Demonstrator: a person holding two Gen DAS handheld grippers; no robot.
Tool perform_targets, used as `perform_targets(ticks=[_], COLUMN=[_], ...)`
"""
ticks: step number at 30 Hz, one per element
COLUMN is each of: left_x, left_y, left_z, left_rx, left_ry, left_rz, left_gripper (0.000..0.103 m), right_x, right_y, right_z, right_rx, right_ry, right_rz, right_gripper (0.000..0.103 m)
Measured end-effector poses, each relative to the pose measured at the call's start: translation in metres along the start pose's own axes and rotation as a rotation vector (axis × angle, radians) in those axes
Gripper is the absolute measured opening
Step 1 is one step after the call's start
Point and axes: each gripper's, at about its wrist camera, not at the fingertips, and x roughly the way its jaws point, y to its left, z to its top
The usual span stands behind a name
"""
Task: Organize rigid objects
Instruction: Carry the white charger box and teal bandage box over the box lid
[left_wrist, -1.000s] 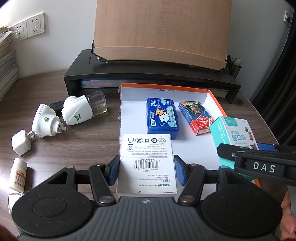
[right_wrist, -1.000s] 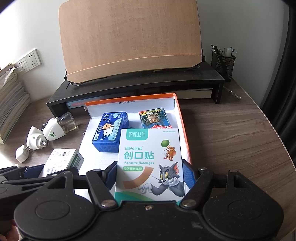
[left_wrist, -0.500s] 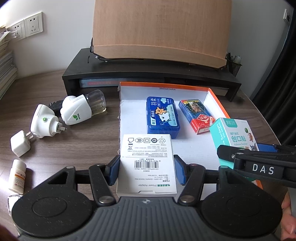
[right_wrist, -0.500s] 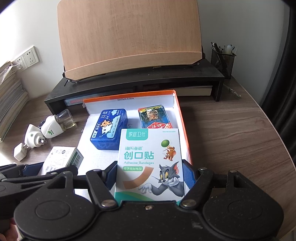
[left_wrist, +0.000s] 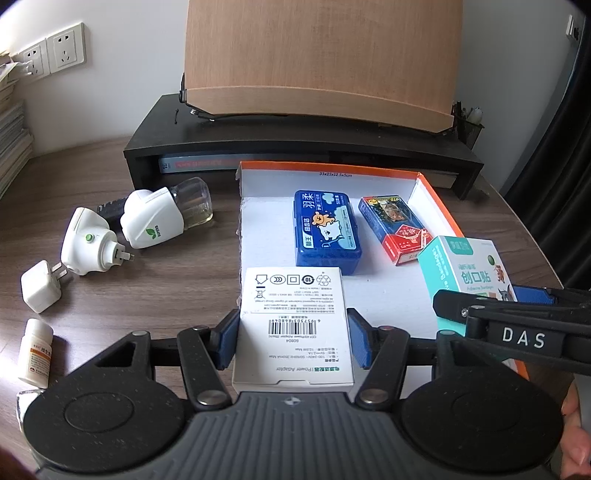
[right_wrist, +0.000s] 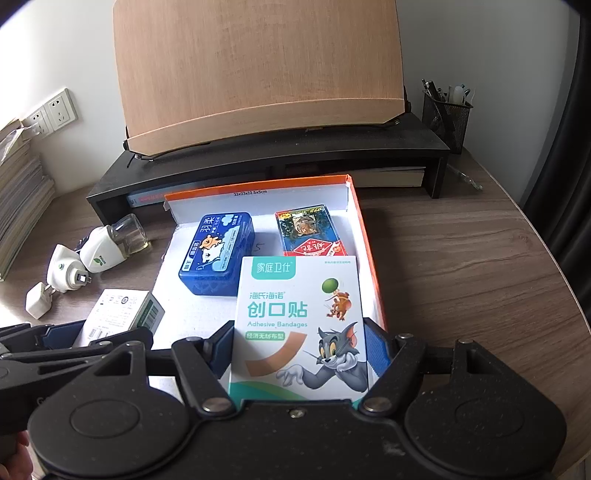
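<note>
The box (left_wrist: 436, 192), white inside with an orange rim, lies open on the wooden tabletop (right_wrist: 461, 258) in front of a black monitor stand (right_wrist: 280, 162), and it is where the rigid things are being gathered. Two items already lie flat at its far end: a blue plastic case (right_wrist: 216, 253) on the left and a pack of playing cards (right_wrist: 310, 232) just beside it on the right.

The right gripper (right_wrist: 299, 354) is clamped on a carton of adhesive bandages (right_wrist: 299, 317), holding it above the near right part of the box. The left gripper (left_wrist: 293, 338) is clamped on a white power adapter carton (left_wrist: 293, 321), barcode side up, over the box's near left edge.

Outside the box, to the left, two white plug-in vaporizers (left_wrist: 122, 229) sit close together, with a small white charger (left_wrist: 40, 291) and a little pill bottle (left_wrist: 35, 350) nearer the person.

The step in hand looks like placing both cartons. Next, each one needs lowering into the bare floor in front of the case and the cards, set flat and apart, before the grip is released. The left carton straddles the box wall, so it probably has to shift inward first.
</note>
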Motion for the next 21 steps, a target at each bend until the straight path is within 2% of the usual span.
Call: perform_targets(ticks=[21], left_x=[0.0001], left_y=[0.0036], left_z=[-0.0018], left_rx=[-0.001], left_ry=[0.007], left_rz=[0.002], left_gripper=[0.059], right_x=[0.0049], right_y=[0.0030], right_z=[-0.0014], right_rx=[0.000], right_ry=[0.015], right_rz=[-0.003], right_gripper=[0.084])
